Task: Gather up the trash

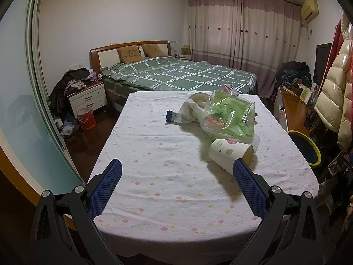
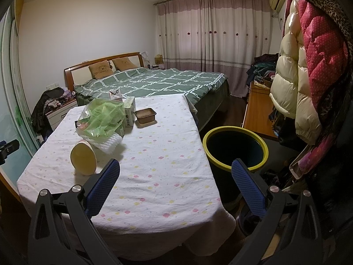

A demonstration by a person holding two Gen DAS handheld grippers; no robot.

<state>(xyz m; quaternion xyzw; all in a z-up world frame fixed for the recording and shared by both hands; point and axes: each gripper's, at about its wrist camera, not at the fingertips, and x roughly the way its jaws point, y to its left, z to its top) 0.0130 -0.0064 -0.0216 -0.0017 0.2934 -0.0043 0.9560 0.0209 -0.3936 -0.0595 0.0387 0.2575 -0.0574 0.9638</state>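
A paper cup (image 1: pixel 229 152) lies on its side on the flowered tablecloth (image 1: pixel 154 154), just beyond my left gripper's right fingertip. Behind it lie a green plastic bag (image 1: pixel 229 117), a white cloth (image 1: pixel 189 112) and a small blue item (image 1: pixel 169 117). In the right wrist view I see the cup (image 2: pixel 83 156), the bag (image 2: pixel 101 117), a carton (image 2: pixel 130 112) and a brown tray (image 2: pixel 145 114). A dark bin with a yellow rim (image 2: pixel 236 145) stands right of the table. My left gripper (image 1: pixel 176 170) and right gripper (image 2: pixel 176 170) are open and empty.
A bed (image 1: pixel 176 75) with a green checked cover lies beyond the table. A nightstand (image 1: pixel 88 99) and a red bucket (image 1: pixel 86 119) are at the left. A wooden desk (image 2: pixel 258 110) and hanging coats (image 2: pixel 308 66) are at the right. The bin also shows in the left wrist view (image 1: pixel 306 150).
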